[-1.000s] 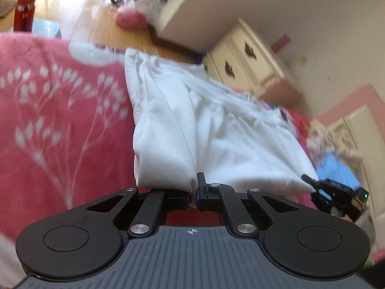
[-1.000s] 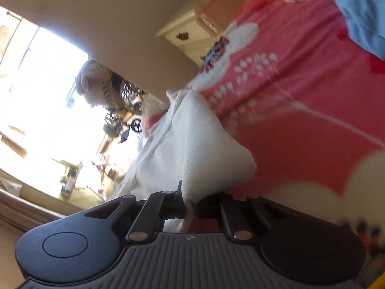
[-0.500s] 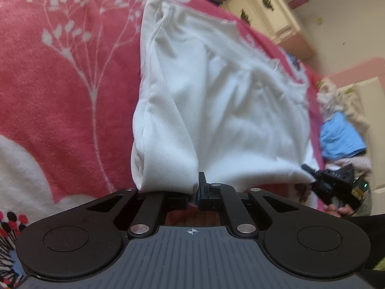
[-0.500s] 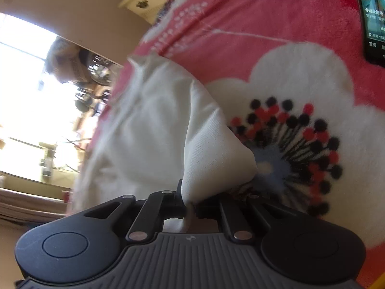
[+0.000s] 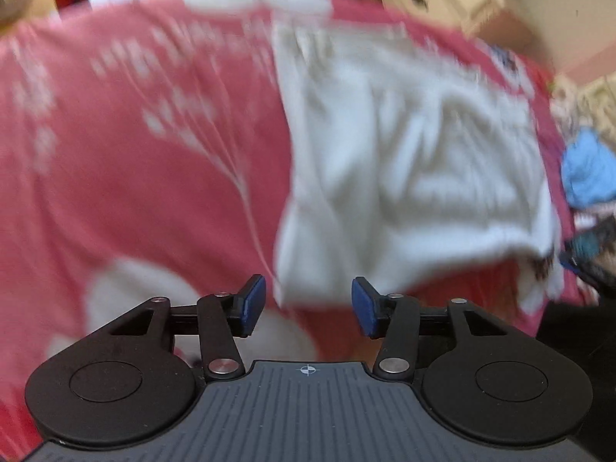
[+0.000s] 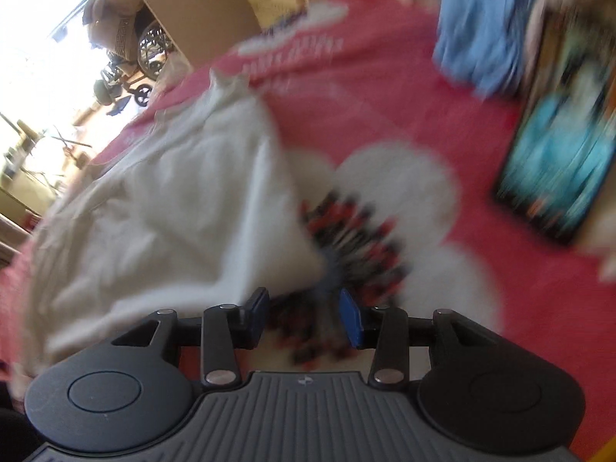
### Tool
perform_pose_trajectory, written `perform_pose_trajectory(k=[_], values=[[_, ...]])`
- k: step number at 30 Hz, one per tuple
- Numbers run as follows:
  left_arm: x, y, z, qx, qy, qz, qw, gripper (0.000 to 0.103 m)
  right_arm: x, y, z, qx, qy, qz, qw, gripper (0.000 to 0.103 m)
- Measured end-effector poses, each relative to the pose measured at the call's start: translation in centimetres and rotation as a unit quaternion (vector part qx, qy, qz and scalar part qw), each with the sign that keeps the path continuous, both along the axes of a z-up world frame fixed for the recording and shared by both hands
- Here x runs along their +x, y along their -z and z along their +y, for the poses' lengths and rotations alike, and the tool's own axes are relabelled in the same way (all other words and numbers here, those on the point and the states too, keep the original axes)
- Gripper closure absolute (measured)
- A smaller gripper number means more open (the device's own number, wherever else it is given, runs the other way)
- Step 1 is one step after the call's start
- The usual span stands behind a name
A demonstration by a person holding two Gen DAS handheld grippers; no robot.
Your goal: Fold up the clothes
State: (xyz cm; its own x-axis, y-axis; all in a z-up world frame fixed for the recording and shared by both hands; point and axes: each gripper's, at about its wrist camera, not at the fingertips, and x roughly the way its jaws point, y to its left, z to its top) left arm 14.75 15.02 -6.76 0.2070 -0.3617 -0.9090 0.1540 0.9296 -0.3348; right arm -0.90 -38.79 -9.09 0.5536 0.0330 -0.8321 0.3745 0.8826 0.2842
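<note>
Pink floral blanket (image 5: 134, 192) carries the folded white garment (image 5: 404, 161) across its middle. Left gripper (image 5: 308, 304) and right gripper (image 6: 304, 313) are opening, nothing between their jaws; a withdrawing pad might snag the near hem and undo the fold.

Both views are heavily smeared by motion: the pink blanket (image 5: 134, 177) and the white garment (image 5: 404, 161) lose their texture, while the black tool bodies at the bottom stay sharp. Daylight floods in from a window (image 6: 34, 38) at the upper left of the right view, blown out to white. Fisheye bending curves the edges, with dark corners.
</note>
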Motion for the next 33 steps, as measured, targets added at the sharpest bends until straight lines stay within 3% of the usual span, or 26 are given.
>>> perform_pose_trajectory(k=[2, 4, 10, 17, 20, 24, 28, 33], values=[[0.9, -1.1, 0.6, -0.005, -0.017, -0.043, 0.9989, 0.049, 0.3, -1.5, -0.6, -0.031, 0.001, -0.027, 0.999, 0.059], [2.4, -1.4, 0.2, -0.010, -0.028, -0.076, 0.9966, 0.048, 2.1, -2.2, -1.3, -0.027, 0.002, -0.059, 0.998, 0.059], [7.7, 1.3, -4.1, -0.017, -0.019, -0.124, 0.9919, 0.048, 10.2, -2.7, -1.1, -0.012, -0.050, -0.128, 0.991, 0.060], [10.6, 2.4, -7.3, 0.022, 0.031, -0.167, 0.9853, 0.048, 19.4, -1.0, 0.2, -0.045, -0.124, -0.127, 0.983, 0.062], [11.2, 2.6, -7.4, 0.033, 0.039, -0.179, 0.9826, 0.049, 21.5, -0.5, 0.4, -0.056, -0.143, -0.121, 0.981, 0.064], [12.3, 3.2, -7.1, 0.028, 0.034, -0.187, 0.9813, 0.050, 22.8, -0.2, 0.5, -0.069, -0.158, -0.120, 0.978, 0.065], [12.9, 4.0, -7.6, 0.046, 0.049, -0.180, 0.9814, 0.062, 22.7, 0.0, 0.7, -0.069, -0.158, -0.118, 0.978, 0.065], [13.2, 4.5, -7.9, 0.053, 0.056, -0.182, 0.9803, 0.063, 22.3, 0.6, 0.9, -0.056, -0.158, -0.117, 0.979, 0.065]])
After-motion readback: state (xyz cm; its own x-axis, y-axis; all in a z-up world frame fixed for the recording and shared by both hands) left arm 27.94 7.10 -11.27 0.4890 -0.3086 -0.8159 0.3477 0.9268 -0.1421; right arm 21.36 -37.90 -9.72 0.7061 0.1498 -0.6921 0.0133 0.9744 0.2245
